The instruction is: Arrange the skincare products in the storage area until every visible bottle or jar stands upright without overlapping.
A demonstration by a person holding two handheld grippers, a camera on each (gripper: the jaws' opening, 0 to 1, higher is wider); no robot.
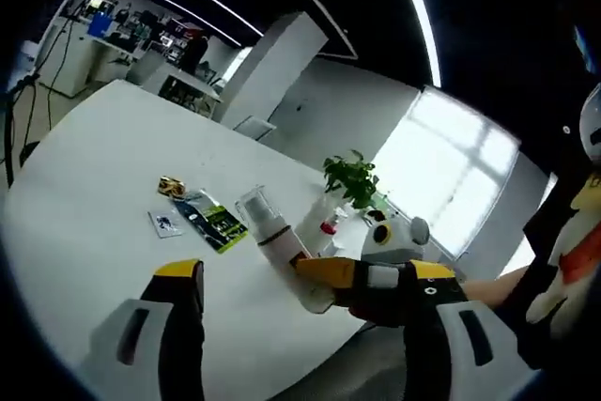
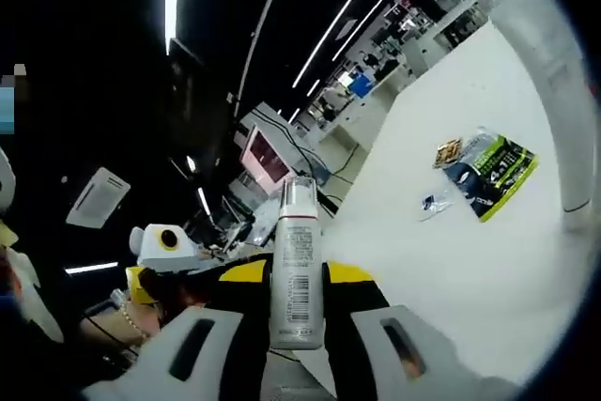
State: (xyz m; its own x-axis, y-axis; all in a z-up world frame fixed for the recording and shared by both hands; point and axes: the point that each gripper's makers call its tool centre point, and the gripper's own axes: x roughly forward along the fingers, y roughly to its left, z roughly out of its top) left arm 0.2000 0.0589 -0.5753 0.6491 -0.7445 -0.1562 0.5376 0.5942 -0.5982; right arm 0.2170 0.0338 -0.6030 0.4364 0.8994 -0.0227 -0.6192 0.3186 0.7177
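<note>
A white bottle point(image 1: 274, 239) with a clear cap hangs tilted above the white table point(image 1: 84, 204). My right gripper point(image 1: 319, 286) comes in from the right and is shut on the bottle's lower end. The fingers of my left gripper point(image 1: 307, 270) stand wide apart on either side of that grip and touch nothing. In the right gripper view the same bottle point(image 2: 299, 232) rises label-forward, cap at the top, out of my right gripper point(image 2: 298, 274), whose yellow-tipped jaws press on both its sides. Part of my left gripper point(image 2: 150, 274) shows at the lower left.
A green sachet point(image 1: 211, 218), a small blue-and-white packet point(image 1: 164, 223) and a small gold item point(image 1: 171, 185) lie flat mid-table; the sachet point(image 2: 493, 171) also shows in the right gripper view. A potted plant point(image 1: 352, 176) and a red-capped item point(image 1: 329, 225) stand near the far edge.
</note>
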